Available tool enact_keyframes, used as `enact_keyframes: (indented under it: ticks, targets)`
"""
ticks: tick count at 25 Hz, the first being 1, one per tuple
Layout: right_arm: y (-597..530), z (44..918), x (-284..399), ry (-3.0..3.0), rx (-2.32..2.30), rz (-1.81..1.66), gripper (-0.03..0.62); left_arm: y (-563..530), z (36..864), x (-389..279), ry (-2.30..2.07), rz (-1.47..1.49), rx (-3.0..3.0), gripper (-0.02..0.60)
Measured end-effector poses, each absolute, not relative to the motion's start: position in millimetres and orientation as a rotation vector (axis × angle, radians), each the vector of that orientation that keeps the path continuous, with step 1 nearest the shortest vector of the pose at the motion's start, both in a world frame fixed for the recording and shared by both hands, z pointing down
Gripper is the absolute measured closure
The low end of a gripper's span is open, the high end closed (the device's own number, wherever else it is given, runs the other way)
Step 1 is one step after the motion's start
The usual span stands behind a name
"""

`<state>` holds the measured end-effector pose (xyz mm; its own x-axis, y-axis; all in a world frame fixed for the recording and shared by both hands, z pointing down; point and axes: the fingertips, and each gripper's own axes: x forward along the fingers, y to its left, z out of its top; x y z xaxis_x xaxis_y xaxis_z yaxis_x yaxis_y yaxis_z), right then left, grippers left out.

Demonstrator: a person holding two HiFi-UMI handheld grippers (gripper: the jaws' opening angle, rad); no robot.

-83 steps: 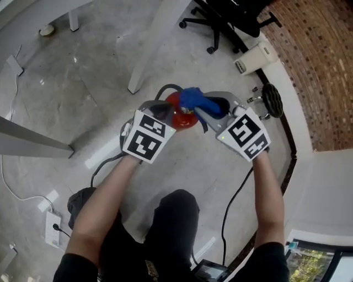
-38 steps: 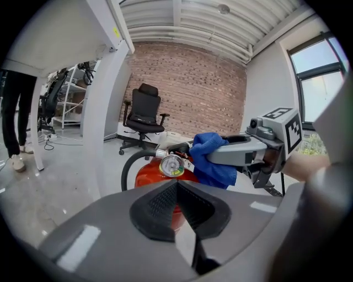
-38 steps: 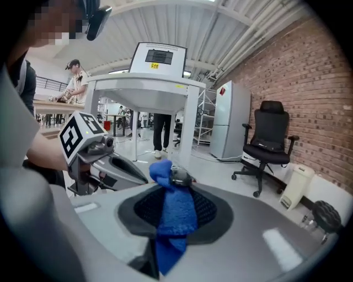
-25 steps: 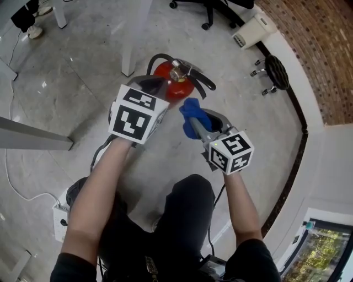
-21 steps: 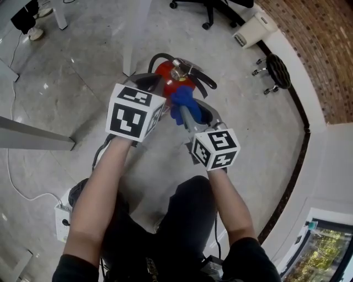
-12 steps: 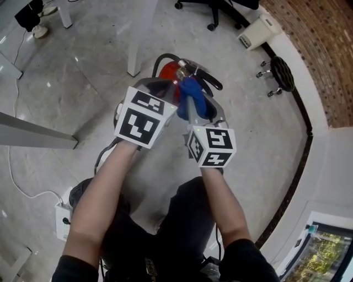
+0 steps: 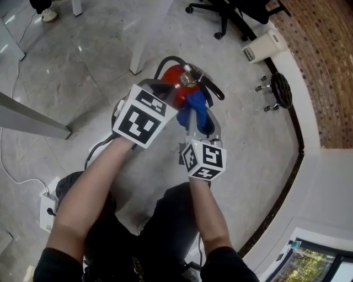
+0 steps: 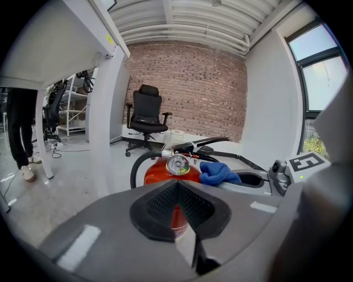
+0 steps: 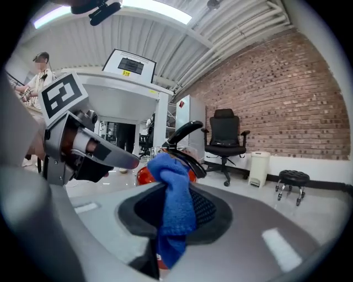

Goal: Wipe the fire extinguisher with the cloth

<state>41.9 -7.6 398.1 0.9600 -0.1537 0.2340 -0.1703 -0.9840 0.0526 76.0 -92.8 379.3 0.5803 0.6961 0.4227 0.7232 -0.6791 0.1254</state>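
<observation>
Inspector: Supporting surface?

Technician: A polished grey floor [image 7: 77,71] with visible tile seams; it runs to a brick wall, edged there by a dark skirting strip [image 7: 298,144].

Inspector: Items standing directly on it?

Technician: The red fire extinguisher [image 7: 174,76], upright, near a white table leg [image 7: 144,38]; a black office chair [image 7: 234,14] on castors, further toward the wall; a white bin [image 7: 265,47] by the wall base; a black stool [image 7: 280,91] just beside the skirting, near the bin.

Inspector: Loose items?

Technician: A white power strip [image 7: 47,206] flat at the lower left; a light shoe [image 7: 48,15] at the upper left, well apart from the extinguisher.
</observation>
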Motion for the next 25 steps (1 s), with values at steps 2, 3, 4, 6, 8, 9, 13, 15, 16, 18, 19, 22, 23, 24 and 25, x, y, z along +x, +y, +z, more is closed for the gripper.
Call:
enact_keyframes:
  ticks: [2,3,4,6,8,9,13,15,16,18,19,22,23,24,25]
  targets:
    - [-3,400,44,-0.328,3.032,0.320,0.508,-91,382,75,-1.240,-0.695,-2.731,0.577]
    - [-1,400,46,-0.390,3.019,0.295,0.508,-91,383,74,-1.244,-0.698,-2.729,0.577]
    - [0,399,48,-0.463,2.998,0.265,0.508,-91,383,74,-1.248,-0.701,-2.728,0.576]
    - [1,397,52,-0.614,2.922,0.199,0.508,-90,384,74,-1.256,-0.706,-2.725,0.576]
    - [2,397,54,-0.744,2.812,0.146,0.508,-91,385,72,-1.259,-0.712,-2.713,0.576]
    - [2,397,54,-0.796,2.760,0.126,0.508,-91,386,70,-1.258,-0.716,-2.704,0.577]
    - [14,396,64,-0.921,2.651,0.100,0.510,-91,393,61,-1.253,-0.729,-2.657,0.576]
    - [17,393,72,-0.971,2.627,0.080,0.510,-91,393,56,-1.264,-0.734,-2.645,0.577]
    - [19,391,76,-0.986,2.615,0.075,0.511,-90,393,55,-1.273,-0.735,-2.644,0.577]
    - [23,389,88,-0.990,2.590,0.089,0.511,-89,392,52,-1.287,-0.737,-2.647,0.577]
    - [22,388,95,-0.986,2.580,0.101,0.511,-89,392,51,-1.289,-0.738,-2.648,0.577]
    - [22,386,115,-0.951,2.598,0.157,0.511,-86,392,52,-1.287,-0.744,-2.656,0.577]
    - [24,387,117,-0.926,2.620,0.183,0.511,-83,392,54,-1.285,-0.746,-2.659,0.576]
    - [27,389,115,-0.900,2.644,0.211,0.511,-81,392,56,-1.281,-0.747,-2.660,0.577]
    - [31,392,110,-0.879,2.667,0.238,0.511,-79,392,58,-1.273,-0.747,-2.661,0.577]
